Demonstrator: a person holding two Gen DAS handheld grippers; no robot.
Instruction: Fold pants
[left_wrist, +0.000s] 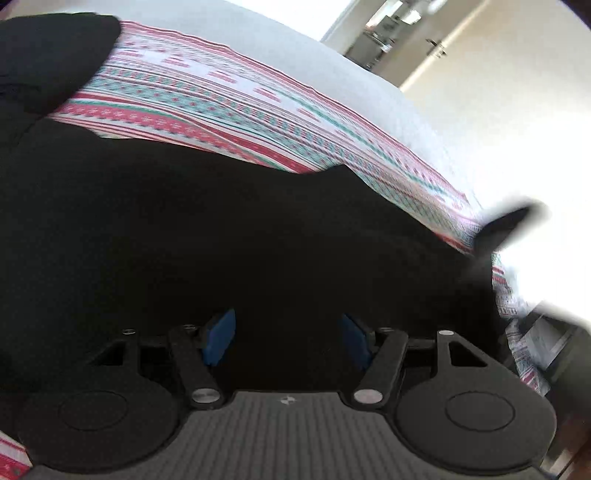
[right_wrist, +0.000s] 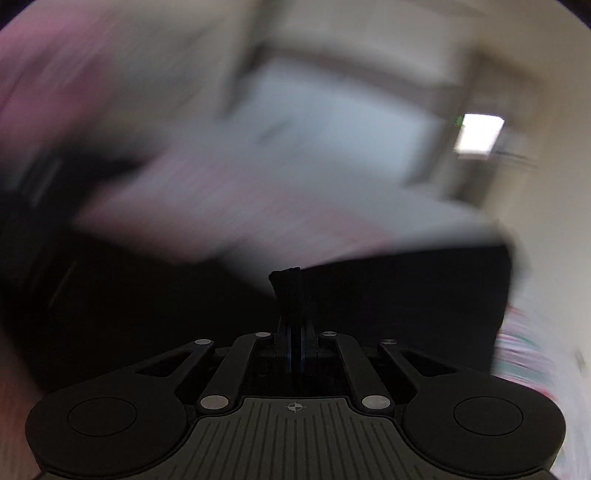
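Observation:
The black pants (left_wrist: 221, 229) lie across a bed with a red, white and green patterned cover (left_wrist: 229, 96). My left gripper (left_wrist: 288, 339) is open, its blue pads (left_wrist: 219, 339) spread apart just over the black cloth. In the right wrist view, which is heavily blurred, my right gripper (right_wrist: 291, 325) is shut on a bunched edge of the black pants (right_wrist: 290, 291), with more black cloth (right_wrist: 406, 302) hanging behind it. In the left wrist view a blurred dark shape (left_wrist: 509, 221) at the right may be the right gripper.
A grey sheet (left_wrist: 332, 62) covers the far side of the bed. A doorway and a white door with a handle (left_wrist: 436, 44) stand beyond. The bed's right edge (left_wrist: 517, 332) drops off beside dark furniture. A bright window (right_wrist: 478, 136) shows in the right wrist view.

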